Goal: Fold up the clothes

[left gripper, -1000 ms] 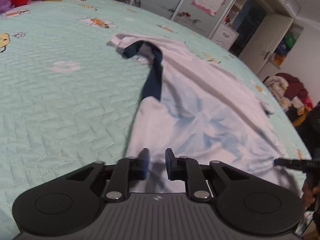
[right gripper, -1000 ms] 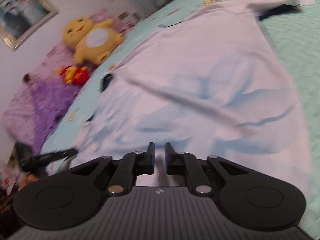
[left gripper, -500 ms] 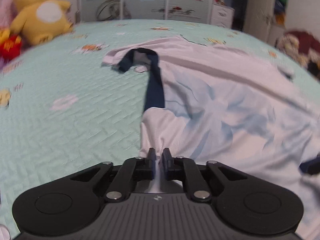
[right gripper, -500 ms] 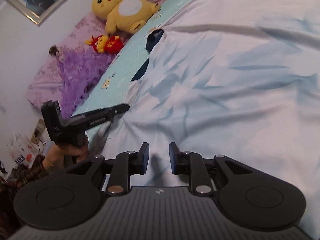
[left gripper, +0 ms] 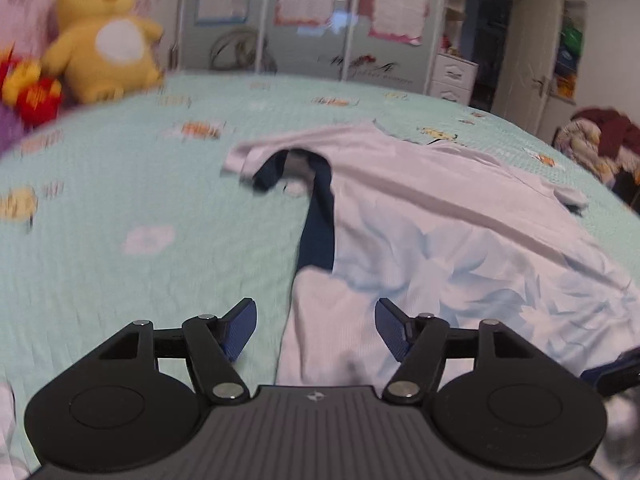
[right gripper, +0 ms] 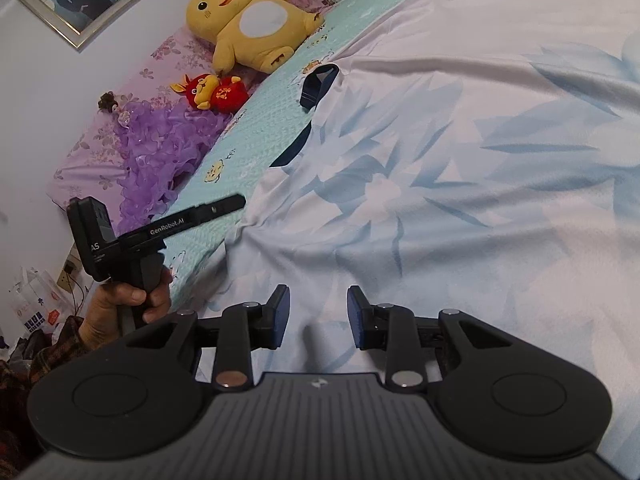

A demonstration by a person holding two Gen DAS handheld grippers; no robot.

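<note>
A white shirt (left gripper: 460, 240) with a pale blue flower print and a navy collar (left gripper: 316, 220) lies spread on the mint quilt (left gripper: 120, 280). My left gripper (left gripper: 316, 328) hovers at the shirt's near edge. Its jaws are opening wide, with the cloth lying loose between them and neither pad pressing on it. In the right wrist view the same shirt (right gripper: 460, 168) fills the bed. My right gripper (right gripper: 318, 316) sits low over it, jaws opening, a small ridge of cloth between the pads but not pinched. A hand (right gripper: 132, 296) holds the left gripper (right gripper: 224, 206) at the shirt's left edge.
A yellow plush toy (right gripper: 256, 28), a red plush (right gripper: 216, 92) and purple ruffled cloth (right gripper: 160, 160) sit at the head of the bed. Wardrobe doors (left gripper: 312, 20) stand behind the bed. A heap of clothes (left gripper: 600, 140) lies off its far right side.
The left gripper, shut on the shirt's edge half a second ago, has let go and spread wide. The right jaws have widened a little. The right view has swung left along the shirt.
</note>
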